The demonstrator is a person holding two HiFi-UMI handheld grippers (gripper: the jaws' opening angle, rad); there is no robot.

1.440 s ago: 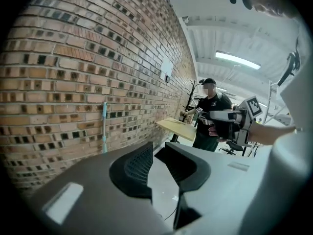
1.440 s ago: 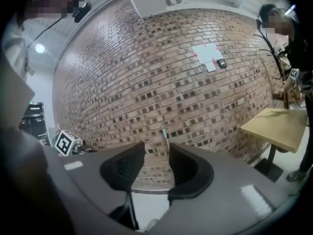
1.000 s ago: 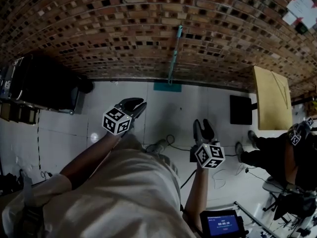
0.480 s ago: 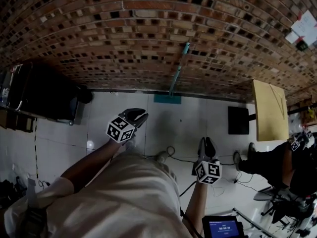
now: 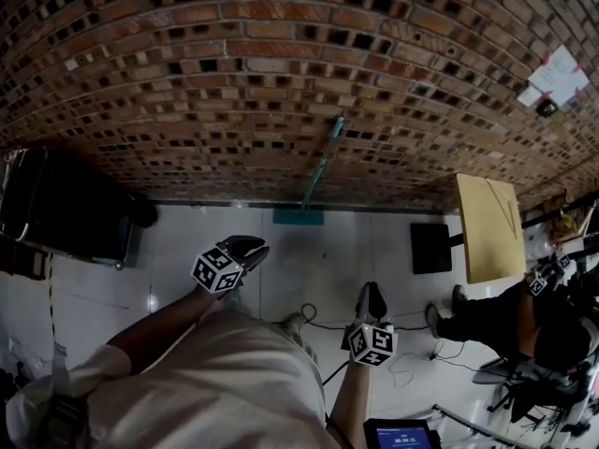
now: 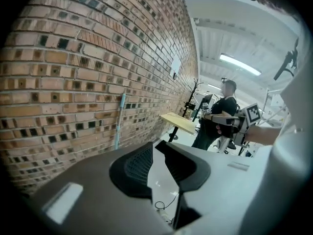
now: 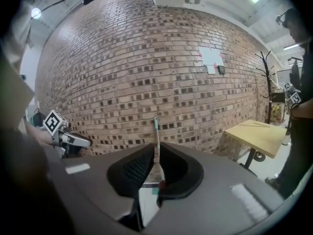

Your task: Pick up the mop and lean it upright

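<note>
Pale floor tiles [image 5: 318,260] meet a brick wall [image 5: 234,82], where the mop [image 5: 316,174] leans upright, well apart from both tools. The left tool [image 5: 251,247] and right tool [image 5: 372,297] are pinched together, empty. A second person [image 5: 552,316] is cut off at the right edge.
</note>
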